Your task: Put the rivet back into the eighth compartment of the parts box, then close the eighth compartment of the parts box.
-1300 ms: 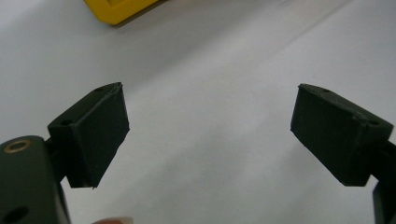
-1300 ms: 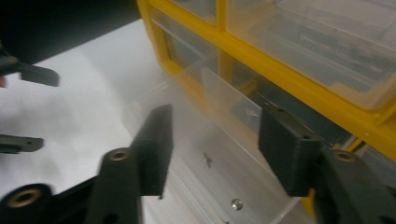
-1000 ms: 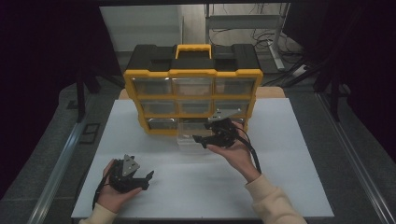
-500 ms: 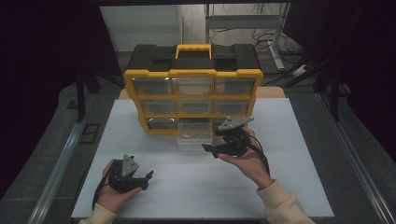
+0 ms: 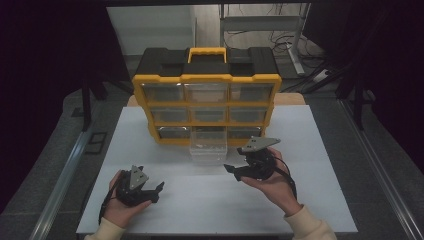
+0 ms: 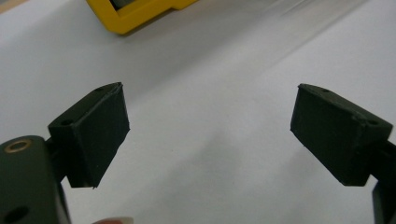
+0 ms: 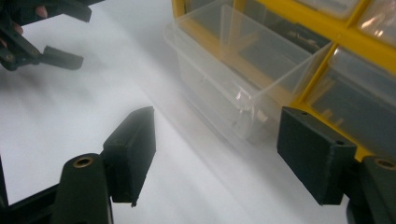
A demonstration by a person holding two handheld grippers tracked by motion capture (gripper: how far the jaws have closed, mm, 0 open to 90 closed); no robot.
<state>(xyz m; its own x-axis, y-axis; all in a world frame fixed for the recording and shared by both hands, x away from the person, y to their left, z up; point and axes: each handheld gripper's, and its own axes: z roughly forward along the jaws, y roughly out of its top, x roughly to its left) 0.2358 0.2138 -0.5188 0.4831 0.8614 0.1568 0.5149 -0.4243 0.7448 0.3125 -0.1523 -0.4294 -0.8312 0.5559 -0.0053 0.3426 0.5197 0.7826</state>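
A yellow and black drawer organizer (image 5: 206, 100) stands at the back of the white table (image 5: 320, 200). Its bottom middle clear drawer (image 5: 208, 146) is pulled out. My right gripper (image 5: 234, 171) is open just right of that drawer and apart from it, jaws pointing left. In the right gripper view the clear drawer (image 7: 233, 70) lies ahead of the open right gripper (image 7: 219, 135), with nothing between the jaws. My left gripper (image 5: 157, 192) rests open near the front left. The left gripper (image 6: 210, 121) has only bare table between its jaws.
A corner of the yellow organizer (image 6: 140, 14) shows far ahead in the left gripper view. The left hand and its gripper (image 7: 42, 51) appear at the right gripper view's top left. Dark floor and a metal rail (image 5: 65, 180) flank the table.
My right gripper has drawn back from the pulled-out drawer, toward the near edge and slightly right. The drawer stays out. The left gripper has not moved.
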